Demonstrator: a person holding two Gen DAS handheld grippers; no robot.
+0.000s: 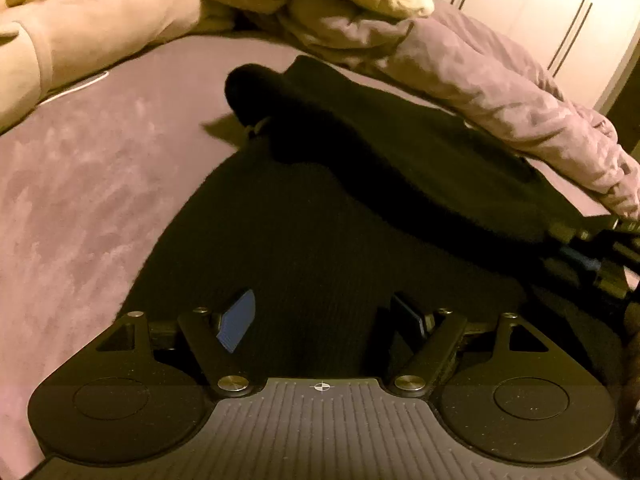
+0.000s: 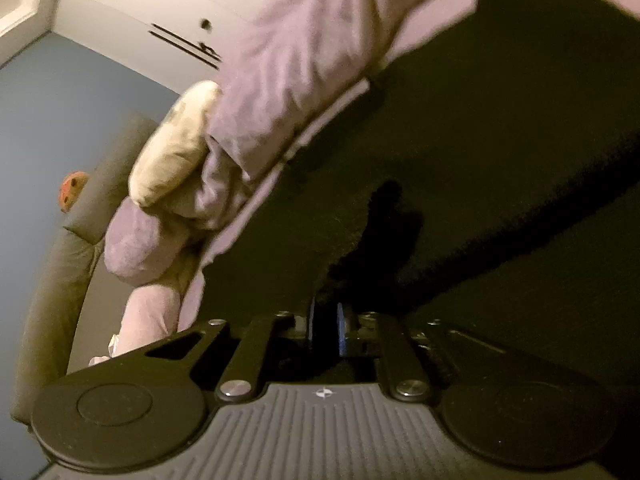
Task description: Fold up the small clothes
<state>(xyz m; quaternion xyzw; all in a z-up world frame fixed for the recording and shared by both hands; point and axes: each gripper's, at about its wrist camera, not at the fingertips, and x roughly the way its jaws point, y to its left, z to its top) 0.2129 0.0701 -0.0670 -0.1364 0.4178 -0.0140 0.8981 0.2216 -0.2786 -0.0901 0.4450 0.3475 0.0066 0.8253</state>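
A black knit garment lies spread on the mauve bed cover, with one part folded over along its far side. My left gripper is open just above the garment's near part, its blue pads apart with black cloth between them. My right gripper is shut on an edge of the black garment and holds it lifted. The right gripper also shows at the right edge of the left wrist view.
A bunched mauve duvet lies along the far right side of the bed. Pink and cream plush toys lie at the head of the bed. White wardrobe doors stand behind. An upholstered headboard shows left.
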